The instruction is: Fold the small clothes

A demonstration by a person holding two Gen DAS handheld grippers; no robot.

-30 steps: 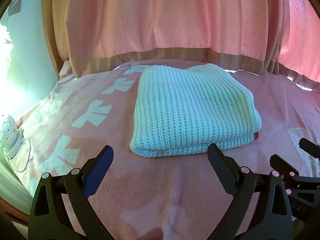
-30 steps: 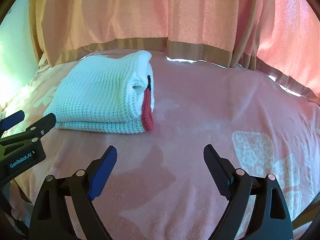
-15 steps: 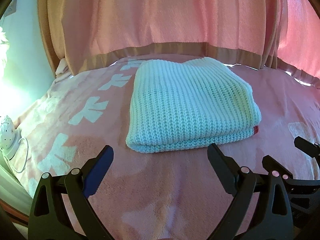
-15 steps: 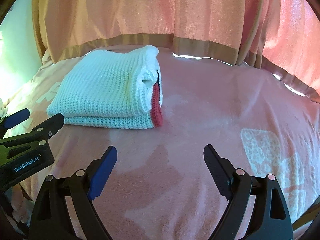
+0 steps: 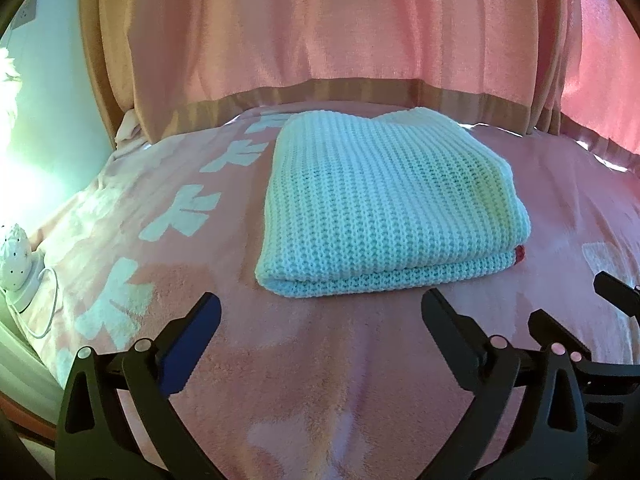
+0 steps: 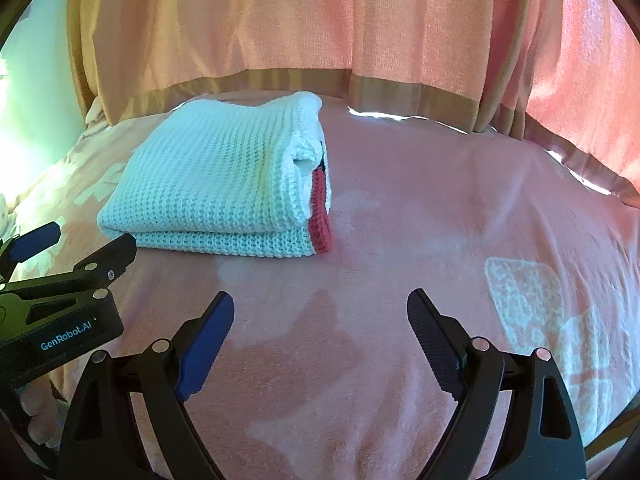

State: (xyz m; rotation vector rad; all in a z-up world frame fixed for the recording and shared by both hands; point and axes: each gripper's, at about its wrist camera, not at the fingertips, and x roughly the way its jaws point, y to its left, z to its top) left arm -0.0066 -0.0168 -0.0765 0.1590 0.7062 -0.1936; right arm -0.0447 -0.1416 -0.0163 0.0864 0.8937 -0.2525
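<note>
pink blanket (image 5: 360, 380) on bed carries white knit sweater (image 5: 384, 208), folded, near far edge. left gripper (image 5: 320, 312) jaws opening, empty; right gripper (image 6: 320, 308) apart, empty. folding appears complete.

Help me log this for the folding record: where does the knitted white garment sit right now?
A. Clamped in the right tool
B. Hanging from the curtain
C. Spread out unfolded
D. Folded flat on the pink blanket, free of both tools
D: the knitted white garment lies folded on the pink blanket, with the right tool empty and short of it.
</note>
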